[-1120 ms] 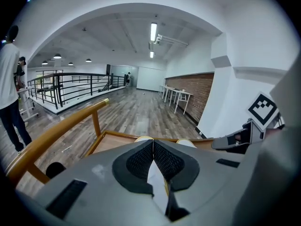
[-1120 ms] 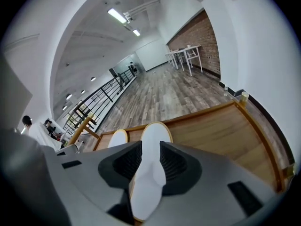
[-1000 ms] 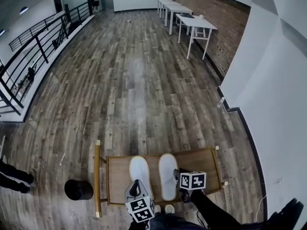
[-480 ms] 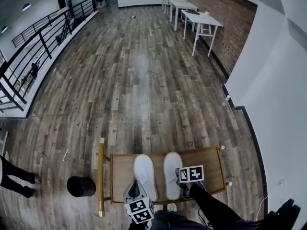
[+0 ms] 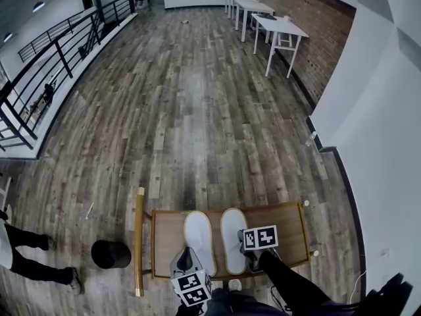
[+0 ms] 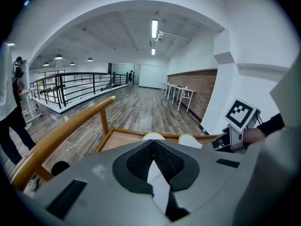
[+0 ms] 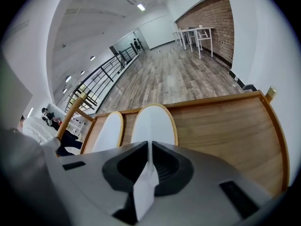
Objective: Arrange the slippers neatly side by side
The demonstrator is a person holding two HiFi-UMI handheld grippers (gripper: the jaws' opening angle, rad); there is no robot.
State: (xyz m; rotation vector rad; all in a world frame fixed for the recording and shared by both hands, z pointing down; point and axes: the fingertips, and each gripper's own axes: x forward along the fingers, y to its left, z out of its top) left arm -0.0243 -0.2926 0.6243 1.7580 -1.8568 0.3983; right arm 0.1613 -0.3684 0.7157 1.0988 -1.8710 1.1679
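Note:
Two white slippers lie side by side, toes pointing away, on a wooden cart tray (image 5: pixel 289 208). My left gripper (image 5: pixel 189 255) is shut on the heel end of the left slipper (image 5: pixel 197 232), and white fabric shows between its closed jaws (image 6: pixel 153 142). My right gripper (image 5: pixel 243 249) is shut on the heel of the right slipper (image 5: pixel 232 230); its jaws (image 7: pixel 149 149) pinch the white edge. From the right gripper view the right slipper (image 7: pixel 153 122) and left slipper (image 7: pixel 108 131) sit nearly parallel with a thin gap. The right gripper (image 6: pixel 235 133) shows in the left gripper view.
The tray has a raised wooden rim (image 7: pixel 263 102) and a round wooden handle bar (image 5: pixel 139 242) on its left. A black round object (image 5: pixel 108 254) stands on the plank floor beside it. A person's legs (image 5: pixel 36 265) are at far left. White tables (image 5: pixel 271 25) and a railing (image 5: pixel 52 51) are far off.
The right gripper and its slipper have edged slightly left toward the other slipper. The person at the left has walked further into view.

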